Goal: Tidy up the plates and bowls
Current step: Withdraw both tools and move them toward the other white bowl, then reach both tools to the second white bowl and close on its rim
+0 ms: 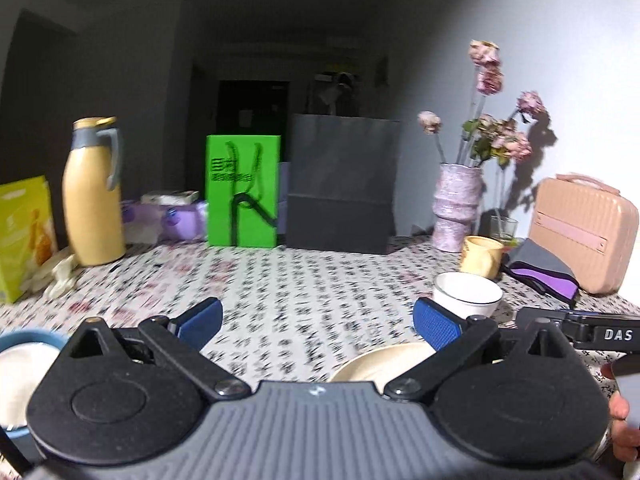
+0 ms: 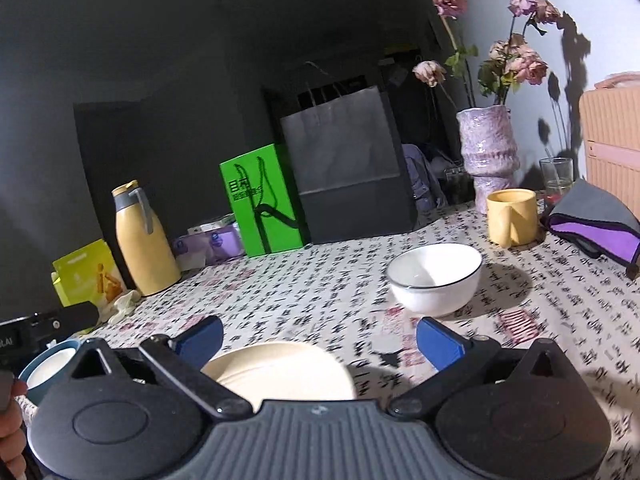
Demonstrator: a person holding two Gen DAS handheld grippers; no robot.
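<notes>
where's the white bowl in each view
Left wrist: the white bowl sits right of centre, just beyond the right fingertip, partly hidden by it.
Right wrist: the white bowl sits right of centre, in full view on the tablecloth ahead of the open fingers.
Shared landmark: the yellow mug stands just behind it in both.

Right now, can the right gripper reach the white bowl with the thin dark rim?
Probably yes: the right gripper is open, and only bare patterned tablecloth lies before the white bowl.
</notes>
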